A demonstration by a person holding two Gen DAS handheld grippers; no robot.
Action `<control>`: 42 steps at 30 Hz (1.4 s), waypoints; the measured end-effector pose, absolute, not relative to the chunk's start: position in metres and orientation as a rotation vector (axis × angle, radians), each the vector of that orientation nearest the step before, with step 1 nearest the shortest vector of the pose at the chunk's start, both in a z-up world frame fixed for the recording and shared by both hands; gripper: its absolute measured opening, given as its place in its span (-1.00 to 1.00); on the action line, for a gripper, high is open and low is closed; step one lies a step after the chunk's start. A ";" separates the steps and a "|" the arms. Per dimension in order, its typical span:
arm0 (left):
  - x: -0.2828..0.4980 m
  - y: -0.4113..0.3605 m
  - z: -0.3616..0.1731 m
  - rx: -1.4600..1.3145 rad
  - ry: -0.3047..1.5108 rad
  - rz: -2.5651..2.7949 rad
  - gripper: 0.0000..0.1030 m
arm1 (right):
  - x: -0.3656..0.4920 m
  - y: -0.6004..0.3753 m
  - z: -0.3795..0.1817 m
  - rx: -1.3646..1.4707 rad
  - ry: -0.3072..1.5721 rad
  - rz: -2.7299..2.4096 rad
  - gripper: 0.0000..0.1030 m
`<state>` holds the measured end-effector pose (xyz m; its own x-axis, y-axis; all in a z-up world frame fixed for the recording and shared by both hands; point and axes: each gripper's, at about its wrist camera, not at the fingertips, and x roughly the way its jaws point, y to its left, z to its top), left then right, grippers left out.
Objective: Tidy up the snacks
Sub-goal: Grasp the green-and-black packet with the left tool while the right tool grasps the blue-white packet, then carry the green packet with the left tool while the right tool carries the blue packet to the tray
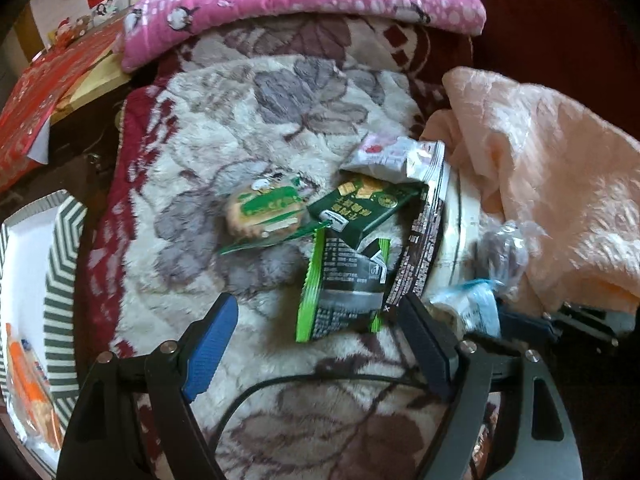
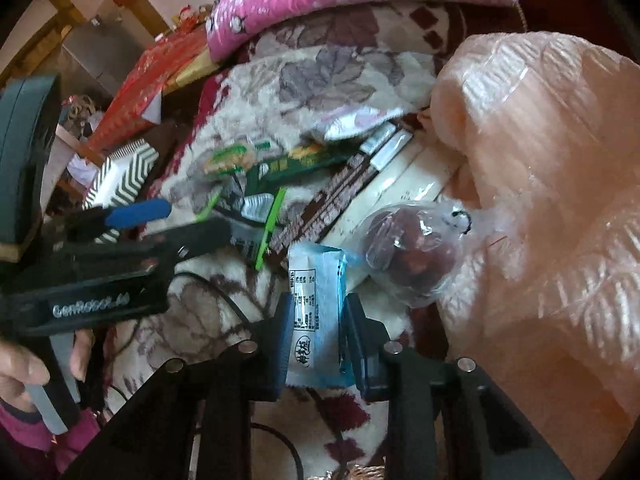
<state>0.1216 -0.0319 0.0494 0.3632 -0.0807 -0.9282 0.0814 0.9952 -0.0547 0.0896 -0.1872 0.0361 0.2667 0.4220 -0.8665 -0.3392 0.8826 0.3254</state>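
A pile of snacks lies on a floral fleece blanket (image 1: 224, 128): a round biscuit in a green wrapper (image 1: 264, 210), a dark green packet (image 1: 364, 208), a black packet with lime edges (image 1: 342, 284), a long brown-and-white package (image 1: 436, 236), a white pouch (image 1: 396, 156) and a clear bag of dark red fruit (image 2: 412, 256). My left gripper (image 1: 320, 324) is open just in front of the black packet; it also shows in the right wrist view (image 2: 176, 220). My right gripper (image 2: 316, 320) is shut on a light blue packet (image 2: 318, 316), seen at the left view's right side (image 1: 476, 308).
A striped paper tray (image 1: 60, 256) holding an orange snack pack (image 1: 30, 392) sits at the left off the blanket. A pink pillow (image 1: 304, 4) lies at the back. A peach cloth (image 1: 552, 184) is heaped on the right. Red gift boxes (image 1: 40, 92) stand at far left.
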 end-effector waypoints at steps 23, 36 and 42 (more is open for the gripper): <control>0.097 -0.004 0.049 -0.066 1.177 -0.123 -0.39 | 0.079 -0.173 0.034 0.056 1.218 0.584 -0.38; 0.056 0.048 0.081 -0.092 1.104 -0.014 -0.39 | 0.067 -0.132 0.054 0.059 1.187 0.663 -0.37; 0.041 0.074 0.090 -0.110 1.079 0.029 -0.39 | 0.066 -0.103 0.062 0.038 1.177 0.708 -0.38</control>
